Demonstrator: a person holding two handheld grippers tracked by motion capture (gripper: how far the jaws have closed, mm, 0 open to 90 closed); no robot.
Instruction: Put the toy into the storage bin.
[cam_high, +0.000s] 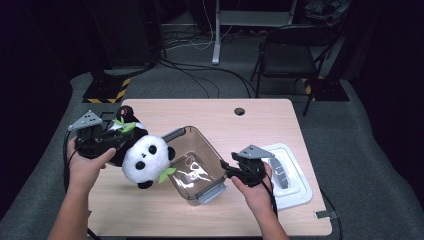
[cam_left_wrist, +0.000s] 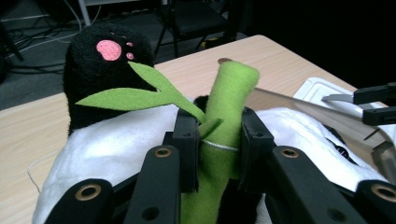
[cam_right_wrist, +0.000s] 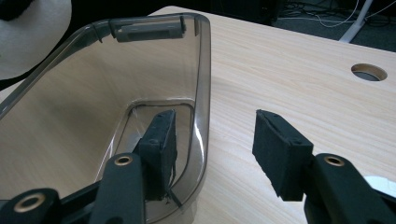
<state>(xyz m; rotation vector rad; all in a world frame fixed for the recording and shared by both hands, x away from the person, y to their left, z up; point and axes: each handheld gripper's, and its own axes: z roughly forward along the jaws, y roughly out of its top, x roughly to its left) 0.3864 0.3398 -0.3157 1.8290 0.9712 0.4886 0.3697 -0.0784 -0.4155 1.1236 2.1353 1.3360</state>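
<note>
A black-and-white panda plush (cam_high: 145, 157) hangs tilted over the left rim of a clear smoky plastic bin (cam_high: 209, 145). My left gripper (cam_high: 116, 136) is shut on the plush's green bamboo stalk (cam_left_wrist: 229, 102), pads pressing both sides; a green leaf (cam_left_wrist: 135, 95) and a black foot with a pink paw print (cam_left_wrist: 105, 60) rise behind it. My right gripper (cam_right_wrist: 212, 140) straddles the bin's wall (cam_right_wrist: 203, 70) at its near right corner. One pad (cam_right_wrist: 161, 140) sits inside the bin and the other (cam_right_wrist: 278, 144) outside, neither pressing. The bin looks empty inside.
The bin's white lid (cam_high: 292, 175) lies on the wooden table (cam_high: 260, 125) just right of my right hand. A round cable hole (cam_right_wrist: 369, 72) is at the table's far edge. A folding chair (cam_high: 292, 55) and cables stand on the floor beyond.
</note>
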